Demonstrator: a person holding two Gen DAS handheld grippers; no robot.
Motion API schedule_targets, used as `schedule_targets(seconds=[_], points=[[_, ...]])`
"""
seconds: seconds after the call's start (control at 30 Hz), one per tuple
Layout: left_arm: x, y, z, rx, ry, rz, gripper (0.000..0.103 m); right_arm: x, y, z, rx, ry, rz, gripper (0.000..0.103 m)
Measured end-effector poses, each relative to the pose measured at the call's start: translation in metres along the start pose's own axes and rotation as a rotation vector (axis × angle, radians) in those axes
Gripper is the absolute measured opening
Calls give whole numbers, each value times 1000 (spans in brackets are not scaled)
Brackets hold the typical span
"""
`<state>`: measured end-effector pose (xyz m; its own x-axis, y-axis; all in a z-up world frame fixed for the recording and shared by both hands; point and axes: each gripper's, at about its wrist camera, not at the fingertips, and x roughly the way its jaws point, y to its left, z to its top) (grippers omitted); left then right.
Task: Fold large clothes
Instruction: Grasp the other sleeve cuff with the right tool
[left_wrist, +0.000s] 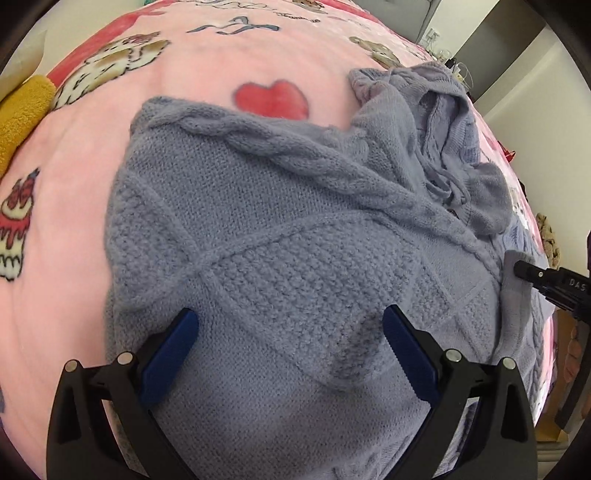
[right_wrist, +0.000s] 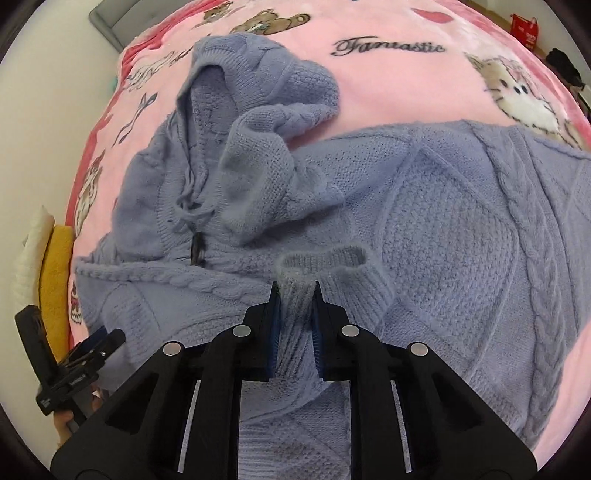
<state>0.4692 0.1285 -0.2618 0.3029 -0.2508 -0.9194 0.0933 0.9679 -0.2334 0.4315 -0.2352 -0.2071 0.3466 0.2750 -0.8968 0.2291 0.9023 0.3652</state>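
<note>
Pinching the ribbed sleeve cuff (right_wrist: 321, 264) between its 2 blue-padded fingers, the right gripper (right_wrist: 295, 295) held that cuff above the chest of the lavender cable-knit hooded sweater (right_wrist: 424, 229). The cuff stood bunched and upright in the clamp, its open end facing away from the camera. The sweater lay spread on a pink cartoon-print fleece blanket (right_wrist: 388, 81) covering the bed, with its hood (right_wrist: 258, 74) crumpled toward the far side and the drawstrings (right_wrist: 192, 206) tangled near the neckline.

The left gripper (left_wrist: 291, 332) hovered low over the sweater's body panel, its fingers set wide apart and holding nothing; in its own view the knit filled the gap between them without being clamped. A mustard-yellow towel (left_wrist: 22, 118) sat at the blanket's edge, well apart from the garment.

This looked like the sleeve-folding step: the sleeve was being drawn across the torso, with the body not yet folded and the hood untidy. The next move probably called for laying the cuff flat across the chest, then releasing it without dragging the loose knit. The left gripper could press or pin the body panel, since the thick, stretchy fabric seemed likely to shift or spring back.
</note>
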Motion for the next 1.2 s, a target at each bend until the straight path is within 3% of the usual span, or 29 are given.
schedule_targets(seconds=[0.13,0.3,0.4,0.5,0.6,0.63,0.73,0.83,0.9,1.0,1.07,1.2], points=[[0,1,-2,-25,-13,20,98,-13,8,5,-34,-39,31,12],[-8,5,-1,-154,-59,-15,98,-82,41,23,-221,-272,155,12],[-15,-3,-9,-218,-103,-52,98,-118,27,18,-269,-380,139,12],[-15,-17,-22,-237,-127,-76,98,-119,-24,-2,-181,-357,72,12],[-10,-33,-31,-219,-145,-70,98,-93,-87,-32,-3,-246,19,12],[-7,-38,-32,-214,-144,-64,98,-79,-108,-47,45,-216,-25,12],[3,-52,-32,-157,-124,-7,98,-43,-141,-78,130,-158,-50,14],[11,-63,-31,-104,-106,56,98,-38,-146,-88,201,-176,-26,30],[14,-68,-31,-79,-101,80,98,-54,-137,-85,200,-215,-66,63],[15,-70,-31,-77,-100,89,98,-96,-117,-71,116,-316,-16,69],[14,-71,-32,-80,-100,91,98,-108,-103,-51,-1,-322,-22,79],[12,-70,-32,-77,-94,86,98,-85,-77,0,-390,-207,-1,77]])
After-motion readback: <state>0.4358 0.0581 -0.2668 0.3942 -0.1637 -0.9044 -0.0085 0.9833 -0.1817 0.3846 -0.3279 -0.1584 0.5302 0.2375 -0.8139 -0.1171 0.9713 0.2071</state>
